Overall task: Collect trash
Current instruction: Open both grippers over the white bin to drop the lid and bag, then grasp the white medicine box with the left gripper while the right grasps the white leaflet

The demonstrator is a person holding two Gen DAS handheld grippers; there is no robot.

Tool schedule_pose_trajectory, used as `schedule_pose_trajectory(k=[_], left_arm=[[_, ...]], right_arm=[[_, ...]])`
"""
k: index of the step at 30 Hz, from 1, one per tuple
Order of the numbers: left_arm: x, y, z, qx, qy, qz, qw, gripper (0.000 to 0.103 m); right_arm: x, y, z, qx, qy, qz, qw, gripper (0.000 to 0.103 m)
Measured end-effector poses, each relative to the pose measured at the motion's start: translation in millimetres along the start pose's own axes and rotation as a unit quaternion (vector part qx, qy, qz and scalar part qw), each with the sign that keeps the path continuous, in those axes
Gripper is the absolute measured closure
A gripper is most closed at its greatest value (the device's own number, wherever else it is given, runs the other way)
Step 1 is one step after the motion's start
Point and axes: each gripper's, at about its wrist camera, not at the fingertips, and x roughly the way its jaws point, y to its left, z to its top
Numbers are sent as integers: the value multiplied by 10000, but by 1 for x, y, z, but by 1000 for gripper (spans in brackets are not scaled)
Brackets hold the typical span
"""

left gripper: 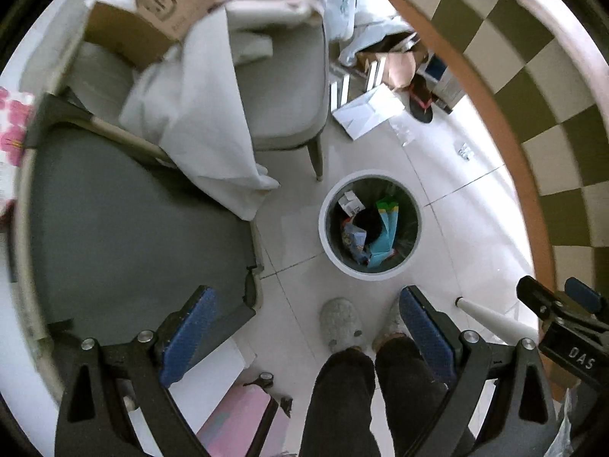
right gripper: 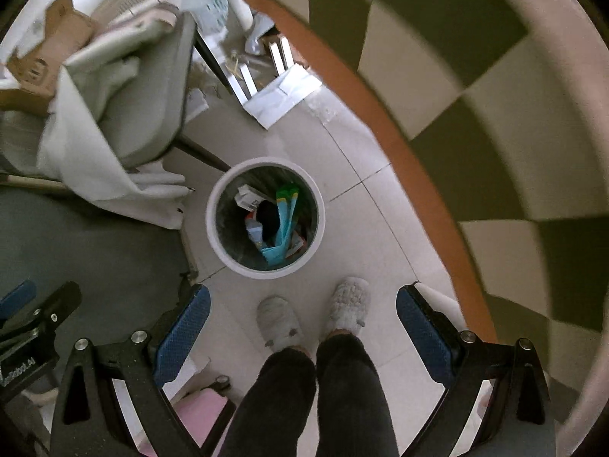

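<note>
Both claws point down at the floor, spread wide and holding nothing: the left claw [left gripper: 304, 323] and the right claw [right gripper: 302, 318]. The white bin [left gripper: 331, 205] stands on the tiles just ahead of 2 grey slippers [left gripper: 340, 323], with blue, green and white trash [left gripper: 384, 236] inside. A dark counter [left gripper: 133, 228] lies left.
</note>
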Motion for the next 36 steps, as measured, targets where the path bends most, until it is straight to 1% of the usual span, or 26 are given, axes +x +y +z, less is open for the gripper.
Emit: schedule_pose_trajectory(k=[4,8,11,12,14,16,18,20,21,22,24,25,26,27,28,29,30,32,33,35,36], left_arm=[[-46,4,-6,15,-128,-63,9999,5],[-93,5,-8,21,-239,-87,9997,5],[-132,-1,-3,82,-499,-163,9986,5],[-144,-6,0,118,-601,-180,9980,5],[-171,-21,11,239,-831,-238,9960,5],[-190,-44,26,450,-1032,-208,9934,5],[-207,-71,42,710,-1221,-152,9899,5],[-221,-108,61,1048,-1349,-159,9852,5],[-227,-127,69,1236,-1410,-171,9821,4],[-232,-149,80,1433,-1467,-159,9786,0],[-242,-198,101,1854,-1570,-221,9698,0],[-246,-232,116,2118,-1620,-256,9634,0],[-249,-253,126,2282,-1640,-292,9593,0],[-250,-283,139,2511,-1637,-303,9535,0],[-250,-314,153,2754,-1619,-301,9471,0],[-249,-347,166,3041,-1583,-412,9385,0],[-248,-374,179,3278,-1516,-508,9311,0],[-237,-433,208,3728,-1225,-628,9176,0],[-230,-457,220,3897,-1106,-676,9118,0],[-215,-505,241,4270,-858,-617,8980,0],[-206,-526,251,4453,-740,-548,8906,0]], right_arm=[[-51,0,-4,-38,-140,115,9998,4],[-107,1,-7,-53,-225,325,9992,4],[-145,-1,-9,78,-272,561,9980,4],[-157,-4,-8,132,-283,703,9970,4],[-187,-17,-2,324,-421,868,9948,4],[-207,-34,5,558,-600,975,9919,4],[-227,-64,16,882,-759,1006,9881,3],[-241,-98,25,1187,-863,972,9844,3],[-247,-124,32,1377,-886,916,9822,3],[-251,-144,37,1516,-902,850,9806,3],[-256,-195,51,1764,-877,642,9783,3],[-254,-218,58,1838,-822,552,9780,3],[-253,-248,68,1931,-736,435,9774,3],[-252,-269,73,1999,-694,378,9766,3],[-251,-298,82,2119,-631,296,9748,3],[-249,-327,91,2231,-562,215,9729,3],[-249,-347,99,2305,-531,168,9715,3],[-245,-402,120,2443,-476,6,9685,3],[-239,-424,130,2476,-409,-63,9680,3],[-226,-466,149,2550,-241,-166,9665,3],[-219,-479,158,2565,-169,-214,9661,3]])
